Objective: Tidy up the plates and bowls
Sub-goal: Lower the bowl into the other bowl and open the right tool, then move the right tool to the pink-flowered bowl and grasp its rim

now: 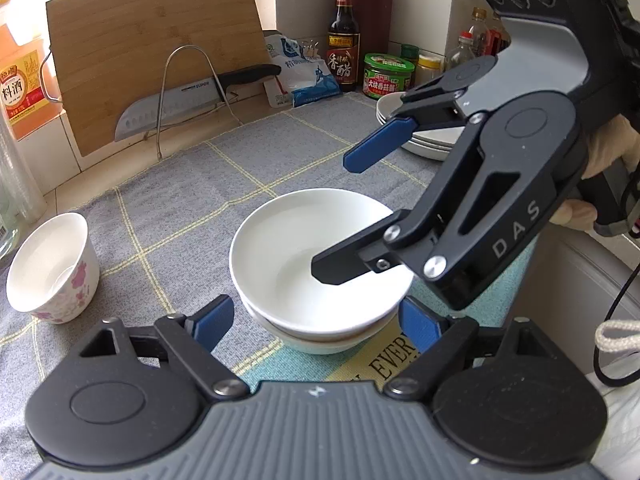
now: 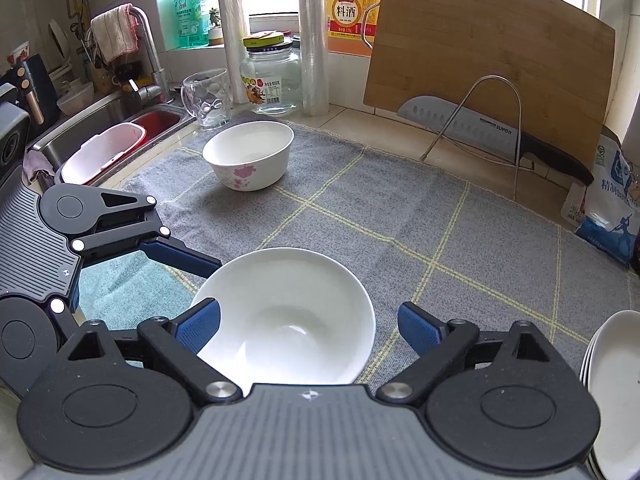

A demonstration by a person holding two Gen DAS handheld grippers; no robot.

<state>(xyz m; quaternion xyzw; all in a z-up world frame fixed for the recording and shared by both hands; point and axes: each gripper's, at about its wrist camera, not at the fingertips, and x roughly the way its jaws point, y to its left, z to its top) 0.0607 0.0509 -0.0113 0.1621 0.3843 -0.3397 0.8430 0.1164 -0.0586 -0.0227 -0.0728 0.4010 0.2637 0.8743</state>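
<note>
Left wrist view: plates (image 1: 424, 142) stacked at the mat's (image 1: 200, 200) far right, two white bowls (image 1: 316, 248) nested at centre, flowered bowl (image 1: 52, 268) apart at left, judged not yet stacked. Right gripper (image 1: 340, 216) spread wide, one finger inside the top bowl, holding nothing; left gripper (image 1: 316, 320) wide, empty, flanking the stack. Grey checked mat on a kitchen counter; cutting board (image 1: 160, 52), knife (image 1: 180, 108), bottles behind.

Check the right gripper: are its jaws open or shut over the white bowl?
Open. The right gripper has one finger inside the white bowl and the other raised above it, neither pressing on the rim.
</note>
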